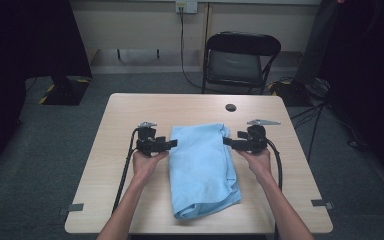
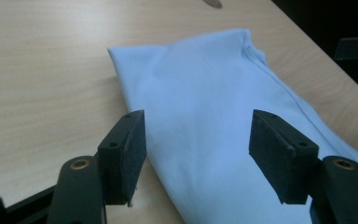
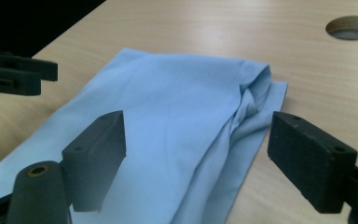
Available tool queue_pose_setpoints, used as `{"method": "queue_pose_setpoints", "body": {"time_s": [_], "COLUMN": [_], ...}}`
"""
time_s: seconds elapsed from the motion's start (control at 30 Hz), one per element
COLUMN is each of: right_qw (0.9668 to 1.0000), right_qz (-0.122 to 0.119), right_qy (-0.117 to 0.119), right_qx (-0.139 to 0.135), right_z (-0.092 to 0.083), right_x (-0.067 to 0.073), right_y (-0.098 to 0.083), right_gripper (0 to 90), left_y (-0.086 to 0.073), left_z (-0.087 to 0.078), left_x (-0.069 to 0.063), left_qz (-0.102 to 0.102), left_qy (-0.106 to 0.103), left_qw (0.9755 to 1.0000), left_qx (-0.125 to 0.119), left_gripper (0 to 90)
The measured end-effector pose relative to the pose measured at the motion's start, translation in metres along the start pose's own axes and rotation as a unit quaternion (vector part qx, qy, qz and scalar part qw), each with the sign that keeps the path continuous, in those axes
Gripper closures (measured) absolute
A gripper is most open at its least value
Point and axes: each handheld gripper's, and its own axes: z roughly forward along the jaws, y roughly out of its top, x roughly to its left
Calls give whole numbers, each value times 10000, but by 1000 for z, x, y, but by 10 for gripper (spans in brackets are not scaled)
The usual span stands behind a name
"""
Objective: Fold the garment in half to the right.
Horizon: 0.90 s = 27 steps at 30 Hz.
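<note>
Both grippers, left point(image 1: 172, 144) and right point(image 1: 227, 142), stand released, jaws apart, flanking the seemingly folded blue cloth point(image 1: 202, 167) on the table point(image 1: 130, 110).

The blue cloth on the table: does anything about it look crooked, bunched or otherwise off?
Slightly untidy. The blue cloth lies folded and skewed to the table edges, and its far right corner is bunched into a crease. No tears or spills. Both grippers stand open beside it, holding nothing.
</note>
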Motion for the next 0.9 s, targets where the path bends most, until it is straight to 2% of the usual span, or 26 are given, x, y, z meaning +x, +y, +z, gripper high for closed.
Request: {"method": "queue_pose_setpoints", "body": {"time_s": [0.2, 0.27, 0.4, 0.47, 0.53, 0.6, 0.7, 0.77, 0.9], "right_qw": [9998, 9995, 9984, 9975, 9966, 9959, 9946, 9939, 9930], "right_qz": [-122, -237, -432, -527, -608, -607, -685, -776, -781], "right_qy": [128, 149, 217, 218, 170, 175, 74, -77, -226], "right_qx": [74, 164, 294, 412, 538, 650, 776, 783, 853], "right_z": [-13, -15, -19, -18, -14, -10, -3, 1, 8], "right_x": [8, 13, 25, 30, 35, 36, 37, 37, 33], "right_y": [-20, -27, -41, -49, -57, -64, -72, -74, -72], "right_gripper": [237, 250, 288, 300, 321, 361, 455, 561, 609], "left_y": [-16, -22, -35, -42, -49, -55, -57, -56, -54], "left_z": [-11, -12, -18, -18, -17, -15, -9, -7, 3], "left_x": [-14, -20, -26, -28, -31, -31, -32, -33, -28], "left_qz": [240, 462, 610, 588, 675, 626, 663, 720, 687], "left_qy": [-16, 68, 15, -88, -85, -104, -15, 64, 173], "left_qw": [9996, 9984, 9971, 9967, 9960, 9967, 9963, 9959, 9958], "left_qx": [150, 310, 451, 546, 573, 516, 554, 549, 576], "left_gripper": [380, 370, 368, 369, 386, 416, 464, 485, 484]}}
